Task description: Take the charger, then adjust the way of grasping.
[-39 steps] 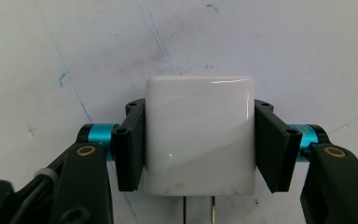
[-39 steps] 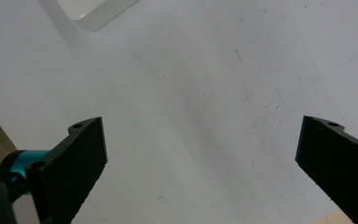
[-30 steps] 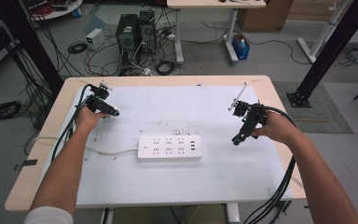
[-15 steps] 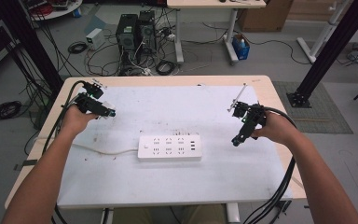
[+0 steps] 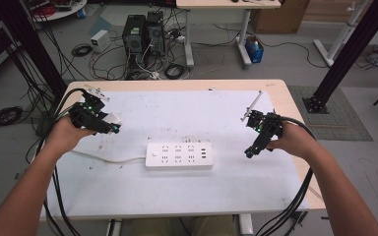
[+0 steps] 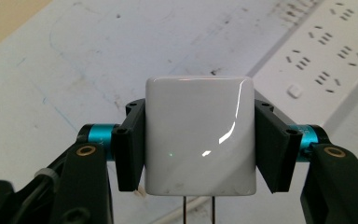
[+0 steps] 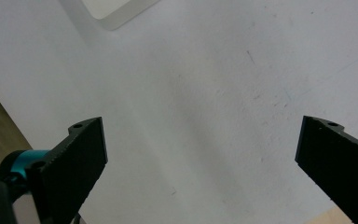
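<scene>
- The white charger block (image 6: 199,135) sits squarely between the two black jaws of the left gripper (image 6: 199,140), pinched on both flat sides (its glossy face is turned toward that gripper's camera), with two thin prongs showing beneath it.
- In the high view the block (image 5: 112,119) is held above the table's left part, clear of the surface.
- Beyond those jaws lies the white power strip (image 6: 328,60), near but apart from the block.
- The strip's cord (image 5: 103,158) runs off toward the left hand (image 5: 65,135).
- The right gripper (image 5: 252,151) hovers just right of the strip, jaws spread wide with only the white tabletop (image 7: 205,93) between them.
</scene>
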Demonstrator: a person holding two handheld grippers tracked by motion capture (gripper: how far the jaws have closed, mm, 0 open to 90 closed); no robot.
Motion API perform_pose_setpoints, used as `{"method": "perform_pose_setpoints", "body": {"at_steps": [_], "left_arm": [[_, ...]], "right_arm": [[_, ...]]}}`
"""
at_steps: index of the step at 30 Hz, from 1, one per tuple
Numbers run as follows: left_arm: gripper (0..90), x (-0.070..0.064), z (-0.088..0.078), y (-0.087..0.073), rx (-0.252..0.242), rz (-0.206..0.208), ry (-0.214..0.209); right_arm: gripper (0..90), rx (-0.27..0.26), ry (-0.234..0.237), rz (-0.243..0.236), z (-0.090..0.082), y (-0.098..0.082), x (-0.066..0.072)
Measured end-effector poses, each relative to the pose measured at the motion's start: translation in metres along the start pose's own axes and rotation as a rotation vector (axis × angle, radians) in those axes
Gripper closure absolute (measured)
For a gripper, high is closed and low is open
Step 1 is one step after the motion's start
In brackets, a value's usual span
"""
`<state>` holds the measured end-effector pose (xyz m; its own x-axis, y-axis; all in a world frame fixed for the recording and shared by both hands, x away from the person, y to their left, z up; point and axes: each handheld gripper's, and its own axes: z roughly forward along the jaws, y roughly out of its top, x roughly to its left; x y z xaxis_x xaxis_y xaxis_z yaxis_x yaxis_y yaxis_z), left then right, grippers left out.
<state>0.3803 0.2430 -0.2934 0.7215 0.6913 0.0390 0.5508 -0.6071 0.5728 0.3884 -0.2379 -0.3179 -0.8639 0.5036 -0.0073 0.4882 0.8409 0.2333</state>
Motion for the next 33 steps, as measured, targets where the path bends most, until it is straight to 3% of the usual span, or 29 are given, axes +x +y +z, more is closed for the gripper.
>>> {"method": "perform_pose_setpoints", "body": {"at_steps": [8, 20, 27, 29, 33], "left_arm": [[42.4, -0.019, -0.012, 0.006, -0.017, 0.094, -0.055], [42.4, -0.032, -0.011, 0.01, -0.026, 0.14, -0.085], [42.4, -0.041, -0.009, 0.021, -0.052, 0.216, -0.115], [42.5, -0.046, -0.006, 0.027, -0.076, 0.252, -0.14], [42.4, -0.055, 0.001, 0.035, -0.077, 0.303, -0.173]], "right_arm": [[1.4, -0.004, -0.007, -0.001, -0.001, 0.0, 0.006], [1.3, -0.01, -0.019, -0.01, 0.001, 0.002, 0.009], [1.3, -0.035, -0.011, 0.045, -0.002, 0.002, 0.009], [1.3, -0.072, -0.01, 0.094, -0.004, 0.001, 0.009], [1.3, -0.12, -0.014, 0.133, -0.004, -0.001, 0.007]]}}
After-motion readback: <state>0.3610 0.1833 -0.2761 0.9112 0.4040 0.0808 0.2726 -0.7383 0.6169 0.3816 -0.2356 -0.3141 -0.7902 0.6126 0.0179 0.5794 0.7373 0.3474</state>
